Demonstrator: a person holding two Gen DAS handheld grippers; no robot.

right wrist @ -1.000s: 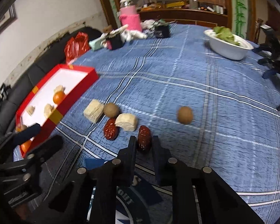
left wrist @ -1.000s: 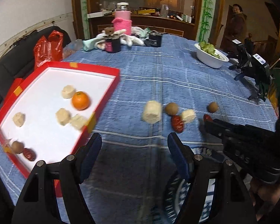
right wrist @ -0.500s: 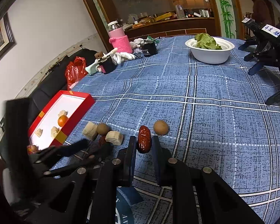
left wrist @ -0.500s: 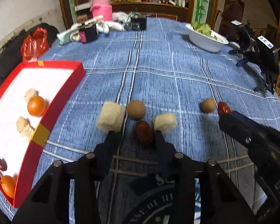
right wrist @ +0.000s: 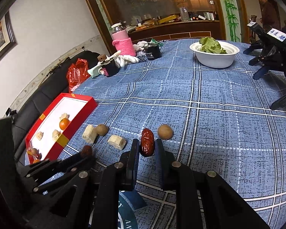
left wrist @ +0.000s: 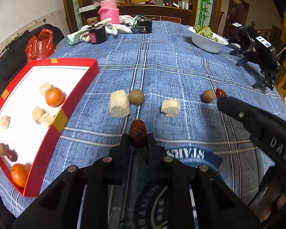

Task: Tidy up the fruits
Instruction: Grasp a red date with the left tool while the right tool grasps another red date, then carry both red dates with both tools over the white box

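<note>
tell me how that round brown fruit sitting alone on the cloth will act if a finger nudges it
The round brown fruit looks nearly spherical, so it will probably roll freely. The flat tablecloth has no lip to stop it. It looks small and likely light.

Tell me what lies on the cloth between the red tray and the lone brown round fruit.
In the right wrist view, between the red tray and the lone brown fruit: two pale chunks and another brown fruit.

Counter under blue plaid cloth. Directly on it: red tray, two pale cake blocks, two brown round fruits, white bowl, pink-sleeved jar.
</note>
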